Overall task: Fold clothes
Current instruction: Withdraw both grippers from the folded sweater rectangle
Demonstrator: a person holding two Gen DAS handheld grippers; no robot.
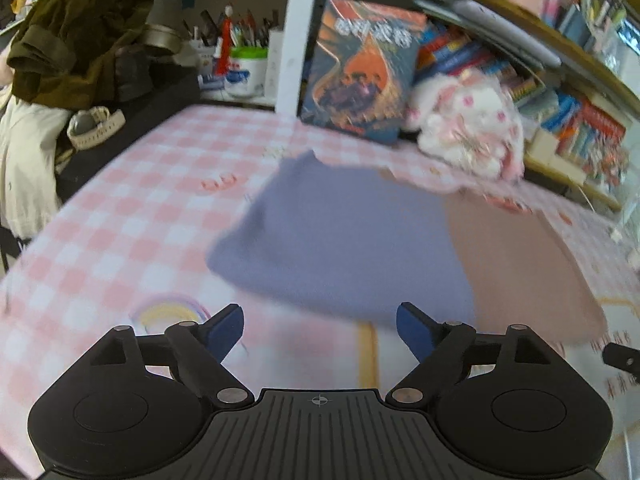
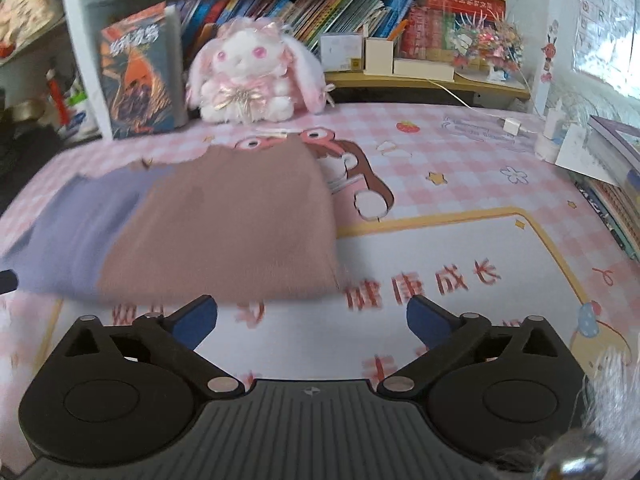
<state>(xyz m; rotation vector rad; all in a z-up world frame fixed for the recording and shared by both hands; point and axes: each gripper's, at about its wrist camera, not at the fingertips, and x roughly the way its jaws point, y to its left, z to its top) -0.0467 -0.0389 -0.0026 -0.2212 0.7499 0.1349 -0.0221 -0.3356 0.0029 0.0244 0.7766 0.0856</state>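
The two-tone lilac and dusty-pink knitted garment point(image 2: 208, 220) lies folded flat on the pink checked desk mat point(image 1: 120, 208). The left gripper point(image 1: 320, 330) and right gripper point(image 2: 312, 320) are both wide open and empty. This fold seems finished; the next move likely needs a fresh grip on an edge.

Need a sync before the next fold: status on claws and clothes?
Left claw open, empty. Right claw open, empty. Folded cloth, purple and brown halves, flat on the table mat. Nothing in the way.

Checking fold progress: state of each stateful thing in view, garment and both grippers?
left gripper: open, nothing between its fingers
right gripper: open, nothing between its fingers
purple and pink garment: folded, lying flat on the checked mat, released
plush rabbit: sitting upright against the shelf
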